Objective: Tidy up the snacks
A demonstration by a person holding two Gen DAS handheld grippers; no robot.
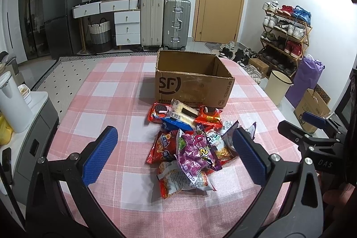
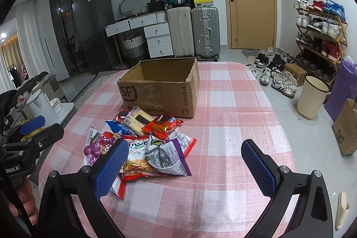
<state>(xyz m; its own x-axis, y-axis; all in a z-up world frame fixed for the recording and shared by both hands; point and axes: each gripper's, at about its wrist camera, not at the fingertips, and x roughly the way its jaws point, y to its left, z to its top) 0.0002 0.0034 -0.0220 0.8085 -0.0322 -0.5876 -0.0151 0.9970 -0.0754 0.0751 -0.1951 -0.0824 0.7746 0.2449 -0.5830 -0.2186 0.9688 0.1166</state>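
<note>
A heap of snack packets lies on the pink checked tablecloth, just in front of an open cardboard box marked SF. The heap holds a purple bag, red cookie packs, a blue pack and noodle-snack bags. My left gripper hovers open above the heap's near side, nothing between its blue pads. In the right wrist view the heap sits left of centre before the box. My right gripper is open over the cloth at the heap's right edge, holding nothing.
The box interior looks empty. Right of the table stand a cream bin, a shoe rack and loose shoes. To the left is a side unit with a white kettle. Suitcases and a door stand behind.
</note>
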